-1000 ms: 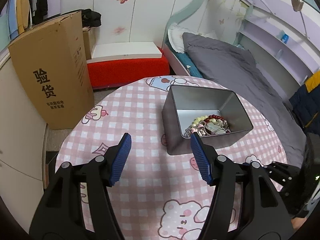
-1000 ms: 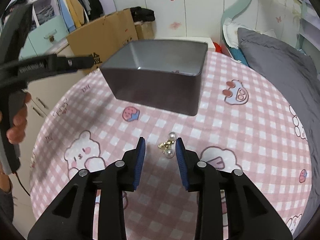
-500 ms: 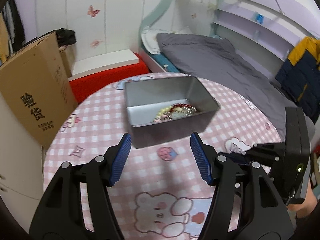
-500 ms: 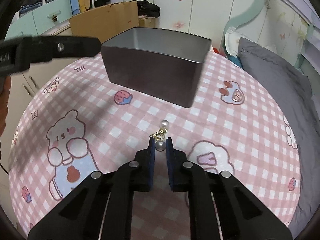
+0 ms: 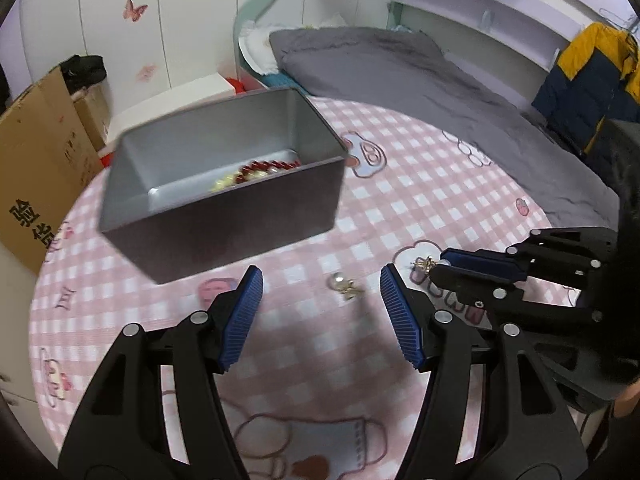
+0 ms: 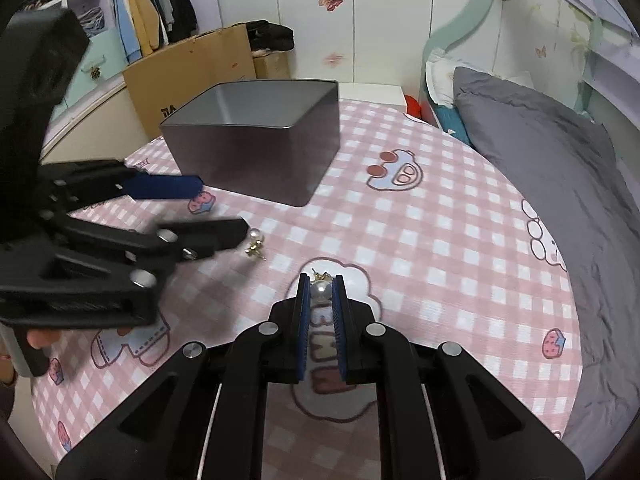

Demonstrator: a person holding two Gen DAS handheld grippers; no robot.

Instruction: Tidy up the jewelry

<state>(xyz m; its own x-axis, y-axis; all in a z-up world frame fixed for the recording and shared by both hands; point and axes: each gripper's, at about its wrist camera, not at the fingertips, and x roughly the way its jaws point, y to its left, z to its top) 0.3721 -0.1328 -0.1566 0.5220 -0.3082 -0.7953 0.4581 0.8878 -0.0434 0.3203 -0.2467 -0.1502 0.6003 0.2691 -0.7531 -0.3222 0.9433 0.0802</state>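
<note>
My right gripper (image 6: 321,293) is shut on a pearl earring (image 6: 321,289), held just above the pink checked tablecloth (image 6: 440,240); its gold post sticks out past the tips. The left wrist view shows that gripper (image 5: 440,267) from the side with the earring (image 5: 425,264) at its tip. A second pearl earring (image 5: 342,282) lies on the cloth just ahead of my left gripper (image 5: 322,282), which is open and empty. In the right wrist view that earring (image 6: 255,240) sits by the left gripper (image 6: 218,210). Beyond stands a grey metal tin (image 5: 224,216) with bead jewelry (image 5: 260,172) inside.
The round table's far right edge meets a bed with a grey duvet (image 6: 560,168). Cardboard boxes (image 6: 192,76) and a wardrobe stand behind the tin. A hand (image 6: 36,338) holds the left gripper's handle at the left edge.
My right gripper closed on one pearl earring and pulled it away from its pair. My left gripper swung from the tin over to the earring left on the cloth.
</note>
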